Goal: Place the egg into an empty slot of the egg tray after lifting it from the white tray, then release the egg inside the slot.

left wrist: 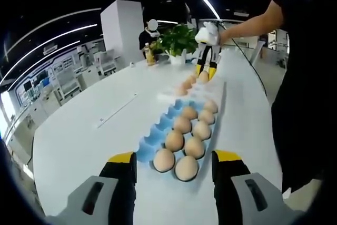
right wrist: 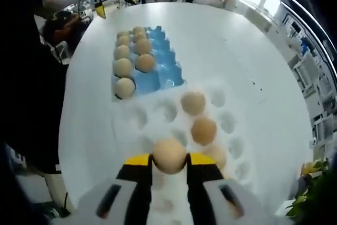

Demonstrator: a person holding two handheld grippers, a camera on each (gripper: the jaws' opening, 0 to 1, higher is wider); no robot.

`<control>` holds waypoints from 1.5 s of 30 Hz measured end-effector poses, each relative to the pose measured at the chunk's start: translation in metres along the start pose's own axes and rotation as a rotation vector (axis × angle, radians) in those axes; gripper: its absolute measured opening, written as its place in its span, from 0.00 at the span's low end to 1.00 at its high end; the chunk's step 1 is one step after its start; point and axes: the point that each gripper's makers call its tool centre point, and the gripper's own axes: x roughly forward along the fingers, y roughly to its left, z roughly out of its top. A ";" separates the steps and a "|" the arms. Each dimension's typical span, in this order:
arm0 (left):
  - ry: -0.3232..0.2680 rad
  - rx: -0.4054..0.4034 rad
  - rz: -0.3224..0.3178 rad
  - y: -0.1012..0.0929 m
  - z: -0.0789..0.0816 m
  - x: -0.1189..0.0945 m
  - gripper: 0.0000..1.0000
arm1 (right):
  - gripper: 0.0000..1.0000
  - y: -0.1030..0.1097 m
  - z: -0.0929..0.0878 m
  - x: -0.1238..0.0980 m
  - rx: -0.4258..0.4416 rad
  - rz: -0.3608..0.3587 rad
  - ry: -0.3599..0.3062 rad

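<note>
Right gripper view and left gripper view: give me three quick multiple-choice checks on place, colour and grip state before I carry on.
1. Where is the egg that the right gripper grips?
A. over the white tray
B. in a slot of the blue egg tray
C. on the bare table

2. What colour are the gripper tips?
A. red
B. yellow
C. green

3. How does the left gripper stand?
A. shut on an egg
B. shut on the tray edge
C. open, holding nothing

Answers:
1 A, white slots lie around and under it.
2 B, yellow pads flank the egg.
3 C, its jaws stand apart before the blue tray.
</note>
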 end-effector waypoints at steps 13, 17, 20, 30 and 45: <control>-0.003 -0.001 0.008 0.003 -0.001 -0.003 0.58 | 0.24 0.005 0.032 0.016 -0.065 0.043 -0.027; -0.005 -0.001 0.010 0.004 -0.001 -0.004 0.58 | 0.24 0.006 0.040 0.020 -0.077 0.053 -0.030; -0.007 -0.004 0.011 0.005 -0.002 -0.004 0.58 | 0.24 0.009 0.046 0.023 -0.090 0.064 -0.033; -0.006 -0.008 0.011 0.007 -0.003 -0.004 0.58 | 0.24 0.014 0.067 0.035 -0.129 0.090 -0.046; -0.006 -0.011 0.015 0.009 -0.005 -0.006 0.58 | 0.24 0.022 0.090 0.050 -0.185 0.123 -0.049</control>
